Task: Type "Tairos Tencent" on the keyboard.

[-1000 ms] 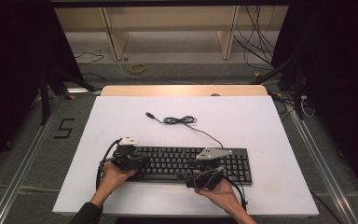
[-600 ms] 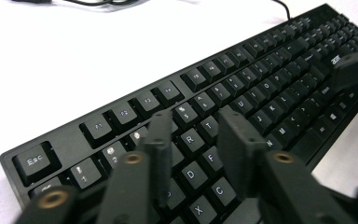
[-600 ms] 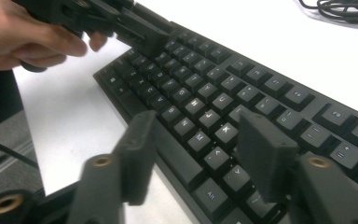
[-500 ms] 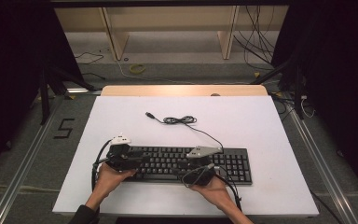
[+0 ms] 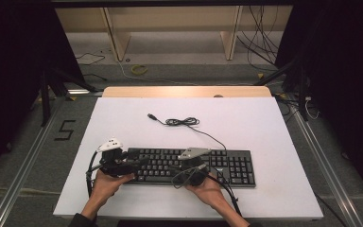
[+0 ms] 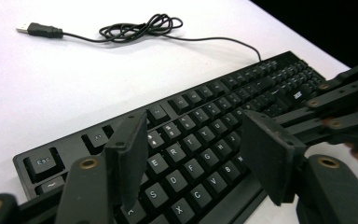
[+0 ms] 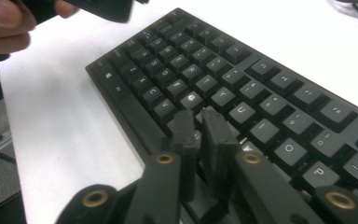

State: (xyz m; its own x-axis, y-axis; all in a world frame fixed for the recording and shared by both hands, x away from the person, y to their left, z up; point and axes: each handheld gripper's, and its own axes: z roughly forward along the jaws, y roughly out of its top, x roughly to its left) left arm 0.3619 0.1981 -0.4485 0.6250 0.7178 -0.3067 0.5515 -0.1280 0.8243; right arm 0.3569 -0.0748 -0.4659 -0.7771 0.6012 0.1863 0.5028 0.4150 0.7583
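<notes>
Black keys fill the near middle of the white table, where the keyboard lies with its thin cable coiled loose on the far side. We see two changes since a second ago. Our left gripper, at the keyboard's left end, has just been opening; its jaws now stand apart above the letter rows with nothing between them. Our right gripper, near the keyboard's middle, has just been closing; its jaws are together, tips down close over the keys. We judge this as pressing keys turn by turn: the left has let go, the right is poised to poke.
</notes>
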